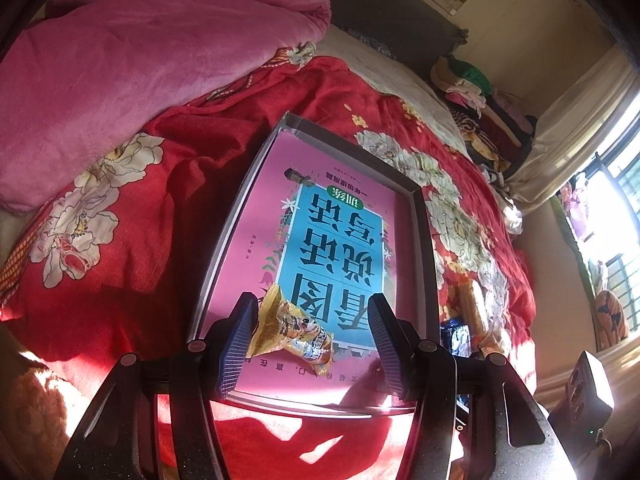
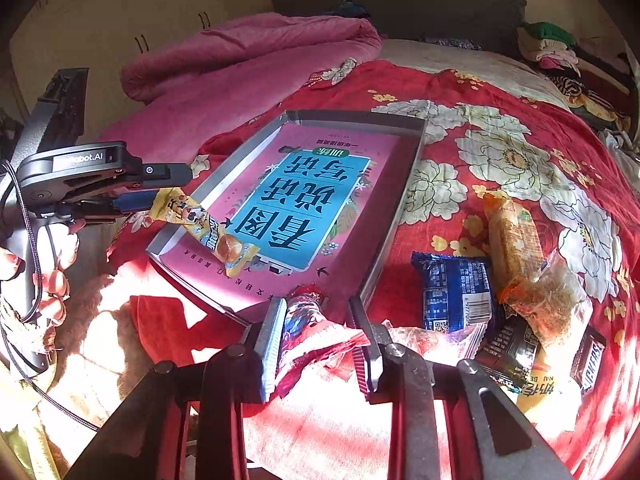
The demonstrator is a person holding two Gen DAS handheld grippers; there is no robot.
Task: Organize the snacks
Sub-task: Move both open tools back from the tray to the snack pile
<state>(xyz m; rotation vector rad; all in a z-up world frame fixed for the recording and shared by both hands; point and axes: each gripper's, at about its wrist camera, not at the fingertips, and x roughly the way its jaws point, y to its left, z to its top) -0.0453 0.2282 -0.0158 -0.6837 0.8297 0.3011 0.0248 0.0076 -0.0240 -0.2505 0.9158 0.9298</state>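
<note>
A shallow grey box [image 1: 425, 216] lined with a pink and blue printed sheet lies on a red flowered bedspread; it also shows in the right wrist view [image 2: 404, 184]. My left gripper [image 1: 314, 320] is open, and a yellow snack packet [image 1: 294, 334] lies between its fingers at the box's near end. In the right wrist view the packet [image 2: 208, 232] hangs from the left gripper's tip [image 2: 136, 202] over the box's near left corner. My right gripper [image 2: 318, 332] is shut on a red snack packet [image 2: 312, 332] just before the box's near edge.
Several loose snacks lie on the bedspread right of the box: a blue packet [image 2: 456, 292], an orange packet [image 2: 512, 240], a clear bag [image 2: 552, 304] and a Snickers bar [image 2: 592, 364]. A pink quilt [image 2: 248, 68] is heaped behind. Clothes [image 1: 480, 96] are piled by the wall.
</note>
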